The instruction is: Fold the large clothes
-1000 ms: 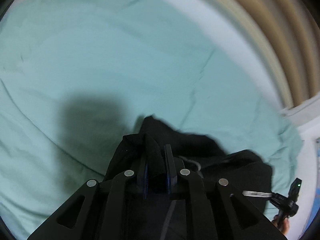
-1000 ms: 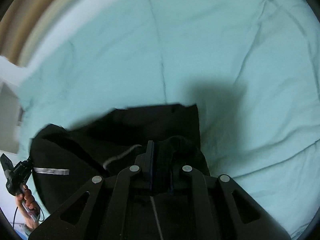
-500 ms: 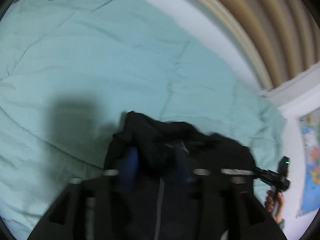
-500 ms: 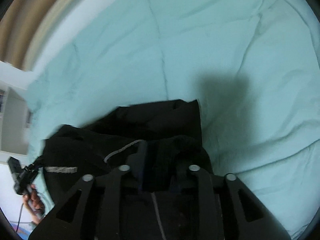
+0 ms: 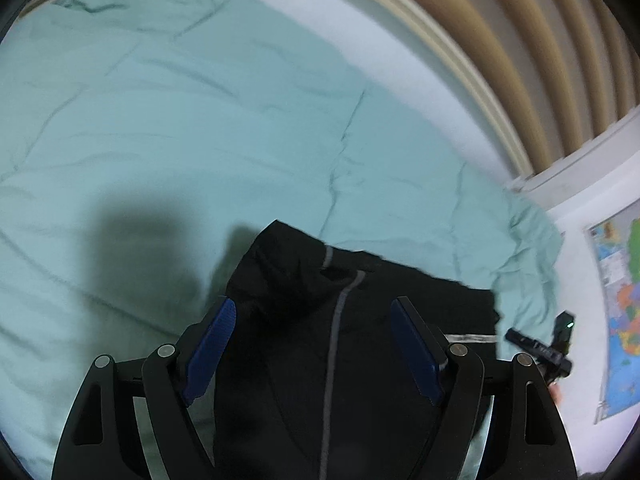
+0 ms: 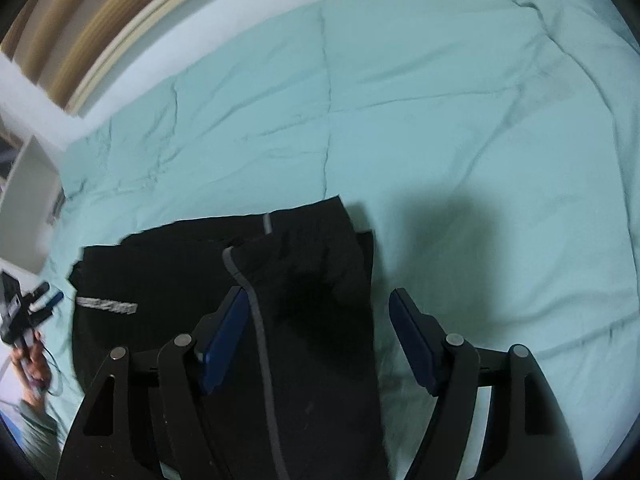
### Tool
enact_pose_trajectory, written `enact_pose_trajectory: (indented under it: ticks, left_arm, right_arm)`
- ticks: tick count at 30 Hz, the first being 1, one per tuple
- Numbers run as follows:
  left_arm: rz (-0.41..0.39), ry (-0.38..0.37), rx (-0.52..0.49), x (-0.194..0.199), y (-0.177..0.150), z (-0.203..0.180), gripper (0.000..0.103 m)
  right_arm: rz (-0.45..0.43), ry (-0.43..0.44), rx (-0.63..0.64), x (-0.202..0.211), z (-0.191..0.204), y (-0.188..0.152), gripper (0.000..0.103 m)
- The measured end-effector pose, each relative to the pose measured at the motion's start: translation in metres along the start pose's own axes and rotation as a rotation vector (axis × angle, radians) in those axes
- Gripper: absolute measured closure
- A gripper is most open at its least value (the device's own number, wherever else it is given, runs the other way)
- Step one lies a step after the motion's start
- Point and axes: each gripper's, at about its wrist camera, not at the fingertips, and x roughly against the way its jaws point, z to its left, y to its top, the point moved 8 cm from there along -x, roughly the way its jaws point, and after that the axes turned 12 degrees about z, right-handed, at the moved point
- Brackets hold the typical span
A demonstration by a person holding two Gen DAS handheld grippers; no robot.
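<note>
Left wrist view: left gripper (image 5: 312,344) opening, pads clear; black garment (image 5: 344,360) below, between jaws.
Right wrist view: right gripper (image 6: 318,336) opening, released; garment under left finger.

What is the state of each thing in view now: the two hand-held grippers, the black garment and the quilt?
Left hand-held gripper: jaws opening, pads clear of the cloth.
Right hand-held gripper: jaws opening, pads clear of the cloth.
Black garment: folded over on itself, lying loose on the quilt, gripped by neither.
Teal quilt: spread out, creased.
</note>
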Motion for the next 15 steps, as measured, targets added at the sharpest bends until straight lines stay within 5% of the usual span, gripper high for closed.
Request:
enact_pose_trajectory:
  ticks: [4, 12, 14, 15]
  left_arm:
    - [0.054, 0.063, -0.025, -0.025, 0.011, 0.008, 0.022]
    - [0.137, -0.011, -0.009, -0.055, 0.020, 0.021, 0.023]
    - [0.103, -0.006, -0.035, -0.056, 0.020, 0.016, 0.040]
    - [0.095, 0.011, -0.055, -0.055, 0.018, 0.011, 0.067]
  right_arm:
    - [0.027, 0.011, 0.088, -0.023, 0.000, 0.013, 0.027]
    - [0.102, 0.045, 0.154, -0.060, -0.005, 0.026, 0.027]
    - [0.092, 0.058, 0.149, -0.066, -0.003, 0.029, 0.028]
    - [0.081, 0.061, 0.156, -0.065, 0.000, 0.029, 0.042]
